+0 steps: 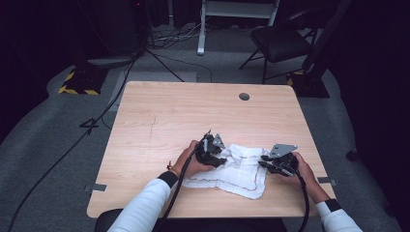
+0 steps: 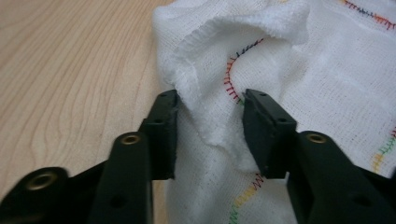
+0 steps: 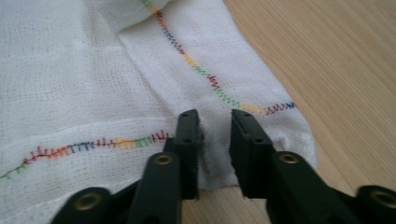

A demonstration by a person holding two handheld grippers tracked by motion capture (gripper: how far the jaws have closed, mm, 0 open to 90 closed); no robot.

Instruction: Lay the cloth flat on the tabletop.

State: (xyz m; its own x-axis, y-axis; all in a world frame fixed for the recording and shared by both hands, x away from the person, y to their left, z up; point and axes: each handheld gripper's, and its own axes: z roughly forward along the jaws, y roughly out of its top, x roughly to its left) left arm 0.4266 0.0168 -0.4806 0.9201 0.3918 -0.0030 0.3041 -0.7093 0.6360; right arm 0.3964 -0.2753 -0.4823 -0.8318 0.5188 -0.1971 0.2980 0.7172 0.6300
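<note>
My left gripper pinches a raised fold of white gauze cloth with rainbow stitching; my right gripper clamps its hem near the wooden tabletop's front edge.

Table evenly lit, surroundings dark; gripper views slightly soft

A wooden table stands on grey carpet, a black folding chair beyond it.

High view overhead, tool views close, sharing cloth
</note>
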